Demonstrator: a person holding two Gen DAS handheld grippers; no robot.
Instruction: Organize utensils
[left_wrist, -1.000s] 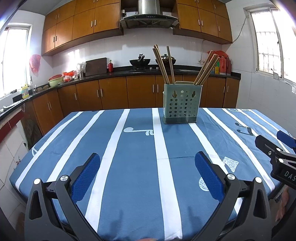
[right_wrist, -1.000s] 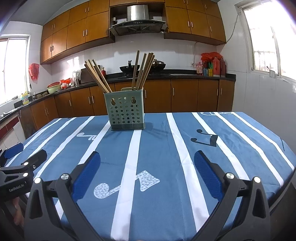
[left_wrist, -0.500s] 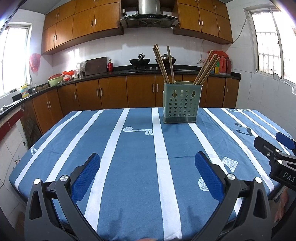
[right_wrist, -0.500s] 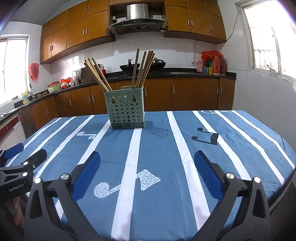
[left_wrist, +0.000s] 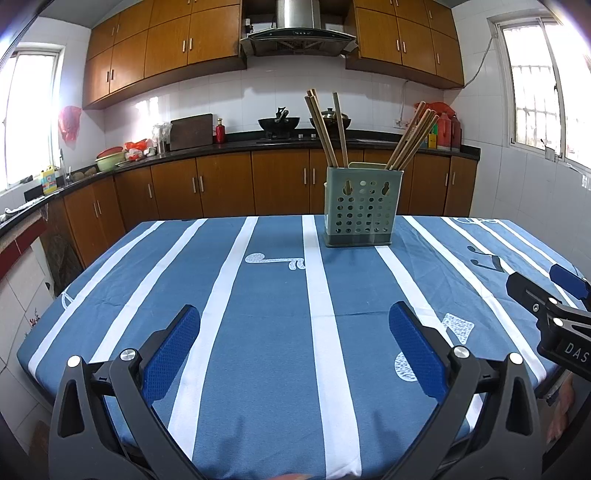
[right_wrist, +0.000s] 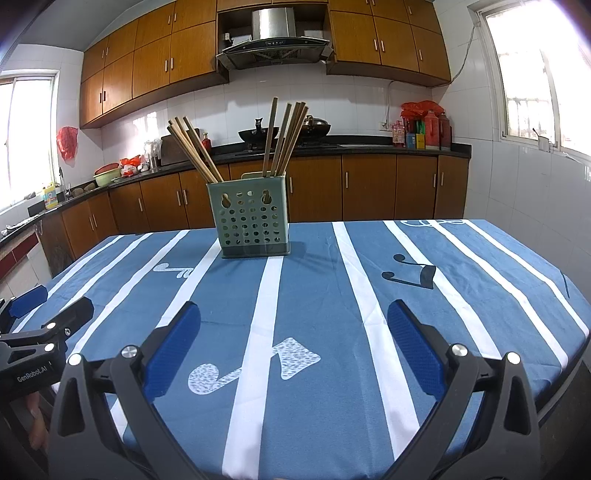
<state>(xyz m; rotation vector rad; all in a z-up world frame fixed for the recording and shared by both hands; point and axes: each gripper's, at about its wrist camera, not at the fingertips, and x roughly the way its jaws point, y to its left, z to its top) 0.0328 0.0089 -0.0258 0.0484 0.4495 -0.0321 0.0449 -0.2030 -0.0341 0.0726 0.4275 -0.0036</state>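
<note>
My left gripper (left_wrist: 294, 334) hangs low over the near end of the table (left_wrist: 258, 332), its blue pads (left_wrist: 173, 354) spread wide apart with nothing between them. My right gripper (right_wrist: 293, 334) is in the same pose: pads (right_wrist: 415, 349) well apart, empty, hovering above the striped blue cloth (right_wrist: 332, 295). From the left wrist view I can see the right gripper at the right edge of the frame, and from the right wrist view the left gripper sits at the left edge, so the two are side by side at the near end.

The holder (left_wrist: 360, 206), a pale green perforated box, stands upright on the cloth towards the far end of the table, well away from both grippers. From the left view it sits between two white stripes, right of centre; from the right view (right_wrist: 251, 218) it is left of centre. Chopsticks (left_wrist: 327, 129) stand in it in two bunches: one leans left out of the left part, the other (left_wrist: 412, 138) leans right out of the right part. I cannot tell how the inside is divided.

Nothing else lies on the cloth that I can make out, only its printed music notes (right_wrist: 255, 363). Behind the table runs a kitchen counter (left_wrist: 221, 146) with a wok (left_wrist: 279, 122), a cutting board (left_wrist: 192, 131) and red bottles (left_wrist: 448, 129), under wooden cabinets (left_wrist: 166, 40) and a hood (left_wrist: 297, 26). A bit of the person's hand (right_wrist: 37, 421) shows below the left gripper in the right view.
</note>
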